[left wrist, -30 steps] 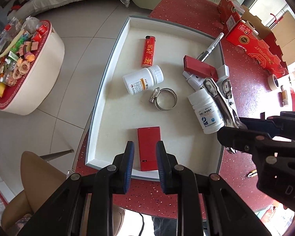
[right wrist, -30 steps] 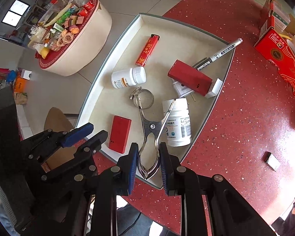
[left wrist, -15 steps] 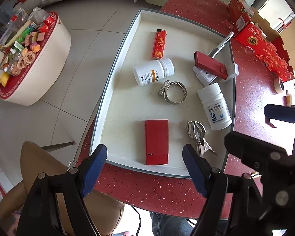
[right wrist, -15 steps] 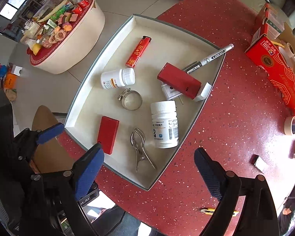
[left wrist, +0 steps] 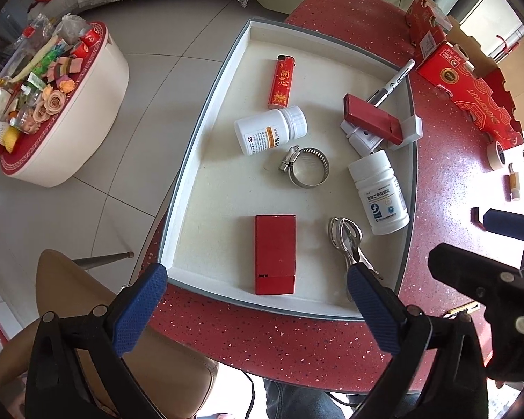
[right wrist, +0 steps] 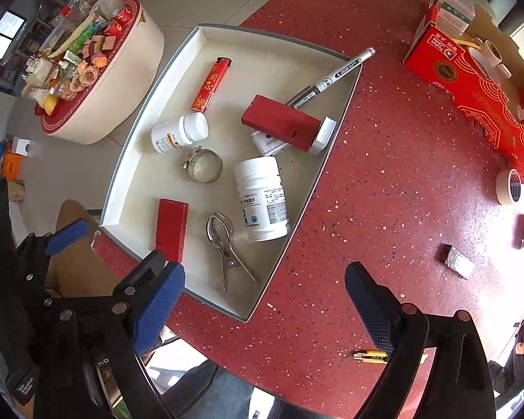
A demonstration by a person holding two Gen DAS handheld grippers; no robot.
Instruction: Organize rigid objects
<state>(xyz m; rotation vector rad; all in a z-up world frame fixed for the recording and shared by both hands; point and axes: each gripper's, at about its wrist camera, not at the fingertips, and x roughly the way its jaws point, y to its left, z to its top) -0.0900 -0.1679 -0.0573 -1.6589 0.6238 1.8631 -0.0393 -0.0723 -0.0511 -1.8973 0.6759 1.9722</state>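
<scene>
A white tray (left wrist: 206, 118) on the red table holds a flat red box (left wrist: 274, 253), metal pliers (left wrist: 346, 241), two white pill bottles (left wrist: 380, 192) (left wrist: 270, 131), a hose clamp (left wrist: 307, 167), a red lighter (left wrist: 281, 82), a pen (left wrist: 393, 82) and a second red box (left wrist: 372, 118) lying on a white plug. My left gripper (left wrist: 255, 300) hangs above the tray's near rim, its jaws opening wide, gripping nothing. The right gripper (right wrist: 262, 300) stands open over the tray's near corner, the pliers (right wrist: 225, 248) lying free beyond its fingers.
To the right, the speckled red table (right wrist: 384, 174) carries a red carton (right wrist: 471, 80), a tape roll (right wrist: 510, 186), a small silver box (right wrist: 456, 262) and a yellow utility knife (right wrist: 370, 356). A round snack table (left wrist: 52, 104) and a tan chair (left wrist: 70, 296) stand on the floor at left.
Both grippers went from shut to wide open. The left let go of the flat red box and the right let go of the pliers; both things now lie in the tray.
</scene>
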